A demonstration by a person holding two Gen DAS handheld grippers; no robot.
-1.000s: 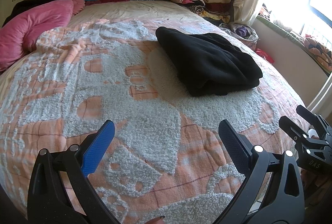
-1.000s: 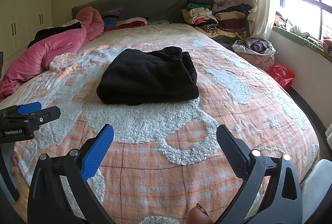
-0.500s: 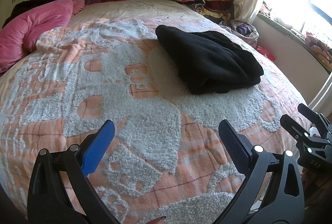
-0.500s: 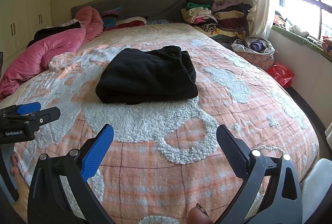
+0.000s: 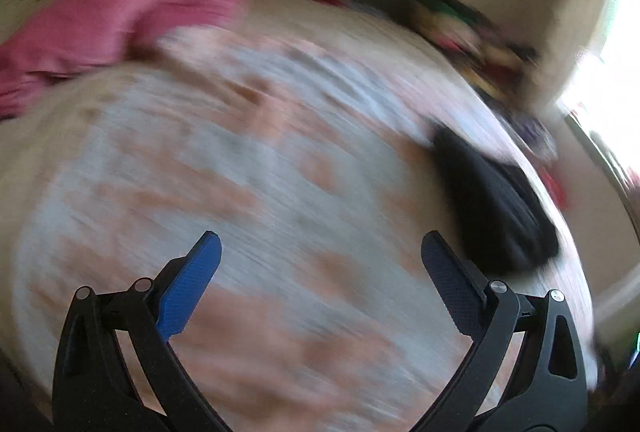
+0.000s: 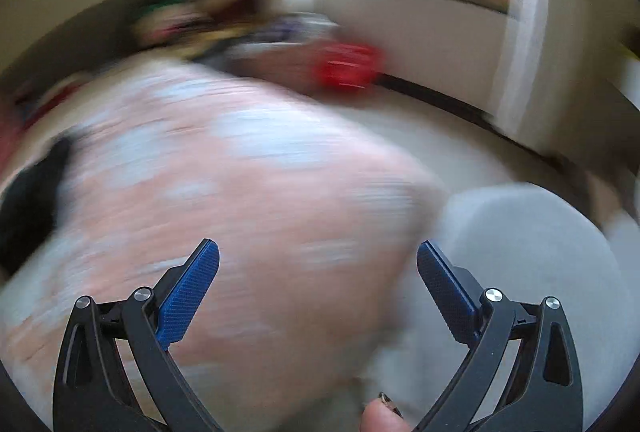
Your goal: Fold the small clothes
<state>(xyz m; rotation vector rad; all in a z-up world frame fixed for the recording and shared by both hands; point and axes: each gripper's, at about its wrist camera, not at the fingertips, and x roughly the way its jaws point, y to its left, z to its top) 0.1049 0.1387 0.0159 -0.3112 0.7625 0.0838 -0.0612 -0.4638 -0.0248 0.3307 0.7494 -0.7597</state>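
Both views are heavily smeared by motion blur; fine detail cannot be read.

Left wrist view: the left gripper (image 5: 320, 256) is seen with its jaws spread wide and nothing between them. Below and ahead of it a broad stretch of the peach-and-white bedspread (image 5: 248, 192) is seen, bare of objects across the whole middle of the frame. The folded black garment (image 5: 496, 208) is found on the bedspread toward the right side, just beyond the right-hand fingertip in the frame and apart from it; its near end lies close to the bed's right edge. A pink quilt (image 5: 120, 20) is bunched along the far left of the bed. A blurred pile of clothes (image 5: 472, 36) is stacked at the far right corner near the bright window (image 5: 612, 84).

Right wrist view: the right gripper (image 6: 318, 256) is likewise released, jaws wide, nothing held. The bedspread (image 6: 240, 192) fills the left and centre; its right edge and near corner are seen falling away just ahead of the right-hand finger. Beyond that edge a pale rounded object (image 6: 532, 244), unidentifiable, and open pale floor (image 6: 420, 140) are seen. The black garment (image 6: 28, 208) is only caught at the far left edge of this frame, well away from the gripper. A red object (image 6: 348, 68) is noted on the floor beside the bed. A thumb tip (image 6: 380, 418) is visible at the bottom edge.
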